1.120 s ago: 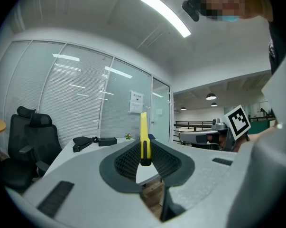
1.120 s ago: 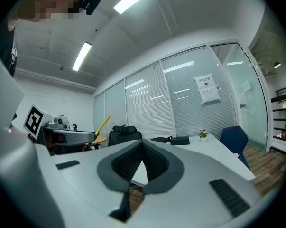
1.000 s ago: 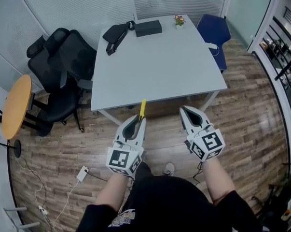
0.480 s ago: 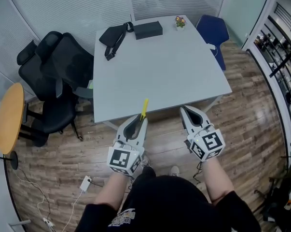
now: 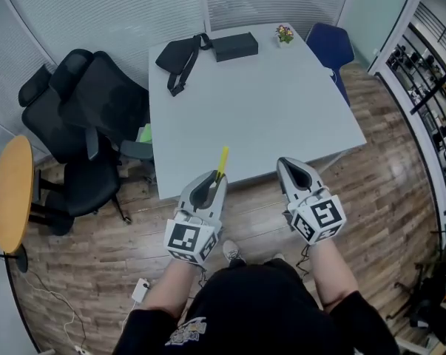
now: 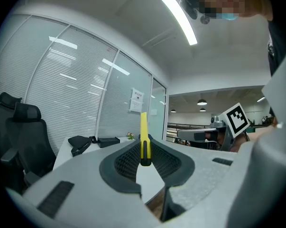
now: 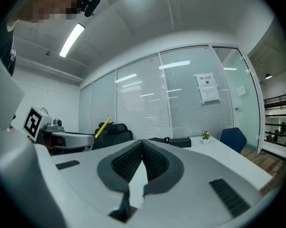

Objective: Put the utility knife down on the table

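A yellow utility knife (image 5: 221, 160) sticks out past the tips of my left gripper (image 5: 213, 181), which is shut on its lower end; in the left gripper view the knife (image 6: 144, 137) stands upright between the dark pads. The knife's tip hangs over the near edge of the grey table (image 5: 267, 102). My right gripper (image 5: 291, 169) is level beside it, just short of the table's near edge, jaws closed with nothing between them (image 7: 143, 152). From the right gripper view the knife (image 7: 103, 127) shows at the left.
At the table's far end lie a black pouch with a strap (image 5: 180, 55), a black box (image 5: 235, 46) and a small flower pot (image 5: 285, 33). Black office chairs (image 5: 89, 117) stand left of the table, a blue chair (image 5: 332, 46) at the far right, a round wooden table (image 5: 9, 194) at far left.
Both grippers have come closer to the table's near edge; the knife's tip now reaches over the edge. The grip on the knife is the same.
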`<state>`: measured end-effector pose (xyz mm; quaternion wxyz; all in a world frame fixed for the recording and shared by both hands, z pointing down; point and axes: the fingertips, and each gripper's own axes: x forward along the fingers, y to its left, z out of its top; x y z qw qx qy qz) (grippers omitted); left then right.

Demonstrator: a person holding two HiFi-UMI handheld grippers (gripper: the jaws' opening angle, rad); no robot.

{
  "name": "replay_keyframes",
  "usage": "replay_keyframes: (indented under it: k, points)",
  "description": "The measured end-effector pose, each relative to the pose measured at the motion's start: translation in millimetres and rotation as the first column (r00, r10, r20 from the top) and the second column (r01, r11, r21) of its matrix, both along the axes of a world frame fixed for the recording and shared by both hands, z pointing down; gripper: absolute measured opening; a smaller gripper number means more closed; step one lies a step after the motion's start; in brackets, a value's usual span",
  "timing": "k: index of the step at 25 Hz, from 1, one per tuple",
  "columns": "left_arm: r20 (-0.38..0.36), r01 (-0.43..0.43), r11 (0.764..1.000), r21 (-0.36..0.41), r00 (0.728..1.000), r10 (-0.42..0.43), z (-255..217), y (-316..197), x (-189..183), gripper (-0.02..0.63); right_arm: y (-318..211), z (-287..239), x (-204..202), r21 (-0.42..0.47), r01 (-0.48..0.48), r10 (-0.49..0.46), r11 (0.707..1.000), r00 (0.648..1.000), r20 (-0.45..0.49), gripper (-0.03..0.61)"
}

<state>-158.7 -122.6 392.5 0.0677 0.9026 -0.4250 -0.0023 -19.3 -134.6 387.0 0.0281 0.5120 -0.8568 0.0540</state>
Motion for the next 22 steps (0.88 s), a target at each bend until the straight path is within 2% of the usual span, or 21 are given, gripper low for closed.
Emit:
replay_keyframes:
  k: [11,22]
  points:
    - [0.001,0.010,1.000,-0.016,1.000,-0.010,10.8,-27.0,-28.0,0.066,-20.5,2.0,-25.0,-0.002,-0.004,0.003,1.000,1.000,-0.014,0.003]
    - [0.025,0.045,0.998,-0.046,0.999,-0.044,25.6,-53.0,-20.5,0.066,-49.1,11.6,-18.6,-0.017,0.032,-0.032,0.999,0.999,-0.006,0.003]
